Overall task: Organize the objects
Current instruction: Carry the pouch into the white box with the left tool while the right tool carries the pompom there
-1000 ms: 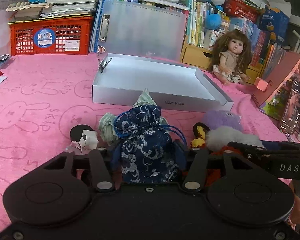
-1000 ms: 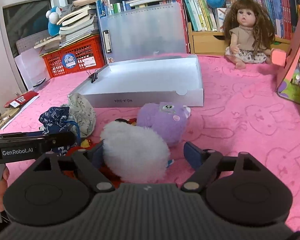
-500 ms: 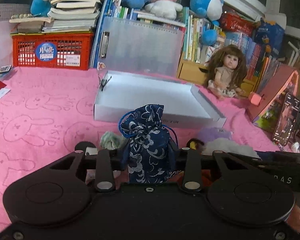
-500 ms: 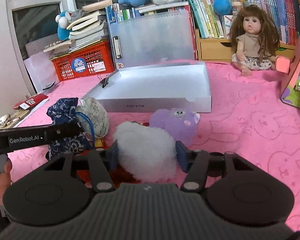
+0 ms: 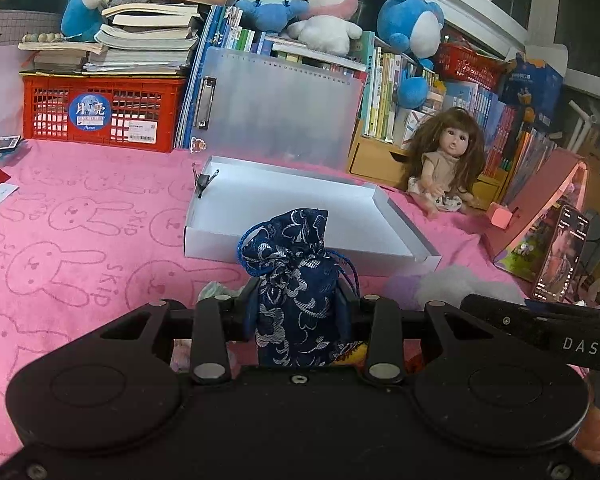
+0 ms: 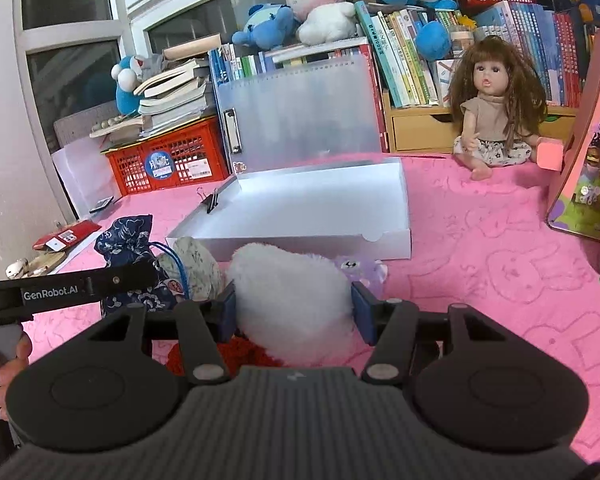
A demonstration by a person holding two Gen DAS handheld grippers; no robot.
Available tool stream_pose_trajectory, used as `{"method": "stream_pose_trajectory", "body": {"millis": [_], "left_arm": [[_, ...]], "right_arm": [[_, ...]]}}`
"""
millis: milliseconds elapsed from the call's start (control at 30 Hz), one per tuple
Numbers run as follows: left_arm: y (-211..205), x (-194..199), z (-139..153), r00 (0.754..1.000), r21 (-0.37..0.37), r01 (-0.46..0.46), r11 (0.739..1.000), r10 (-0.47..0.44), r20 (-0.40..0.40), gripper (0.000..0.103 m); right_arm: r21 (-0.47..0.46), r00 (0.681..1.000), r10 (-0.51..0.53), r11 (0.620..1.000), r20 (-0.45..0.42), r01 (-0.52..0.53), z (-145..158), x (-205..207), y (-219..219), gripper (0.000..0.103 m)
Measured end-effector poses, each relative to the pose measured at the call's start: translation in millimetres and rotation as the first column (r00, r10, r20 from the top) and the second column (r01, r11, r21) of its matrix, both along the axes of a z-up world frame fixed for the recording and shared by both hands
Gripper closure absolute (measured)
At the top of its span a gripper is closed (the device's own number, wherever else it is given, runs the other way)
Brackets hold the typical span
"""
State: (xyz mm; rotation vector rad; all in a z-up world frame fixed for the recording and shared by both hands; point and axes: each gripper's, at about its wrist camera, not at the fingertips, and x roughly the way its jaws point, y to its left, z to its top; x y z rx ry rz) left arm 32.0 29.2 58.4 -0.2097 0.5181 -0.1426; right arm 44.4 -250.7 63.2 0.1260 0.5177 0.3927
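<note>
Two soft things are in hand at once. Between the fingers of the left gripper [image 5: 298,314] stands a blue pouch [image 5: 296,280], upright, its gathered neck and cord loop rising past the fingertips; the fingers are clamped on its belly, one pad on each side, and the brocade bulges a little above them. It looks light and limp, cloth that will fold wherever it is squeezed, so the fuller middle seems a better hold than the thin neck or the cord, which could slide through. Between the fingers of the right gripper [image 6: 294,312] sits a white plush [image 6: 290,300], a fluffy lump pressed in at both flanks by the blue pads, the fingers closed on it at a middling width. It should weigh almost nothing and spring back when freed; the fur may be slippery, so a hold across the thickest part, as here, is probably safest. Neither thing is fragile. Beyond both sets of fingertips, straight ahead on the pink worktop [image 6: 480,248], lies an open white box [image 5: 300,208], shallow and empty, the likely place for both. Just past the right fingertips a purple plush [image 6: 360,270] lies against the white one, and to the left of those fingers a pale pouch [image 6: 196,260] rests on the worktop.
</note>
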Motion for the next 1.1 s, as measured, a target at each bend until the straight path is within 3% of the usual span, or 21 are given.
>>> {"method": "stream_pose_trajectory", "body": {"millis": [433,733,1100], "left_arm": [[11.4,26.1,32.0,0.999,-0.018,0.007,1.0,-0.007,0.047,0.068],[13.6,78.4,59.3,0.998,-0.024,0.007,1.0,-0.006,0.059,0.068],[7.5,153.9,62.4,1.0,-0.023,0.02,1.0,-0.02,0.003,0.068]], "right_arm": [[0.022,0.999,-0.029,0.999,0.036,0.028,18.5,15.2,-11.7,0.043],[-0.002,0.997,-0.031,0.999,0.074,0.032,40.5,52.2,-10.4,0.043],[0.01,0.998,-0.036,0.999,0.042,0.035,50.1,106.9,-7.3,0.043]]}}
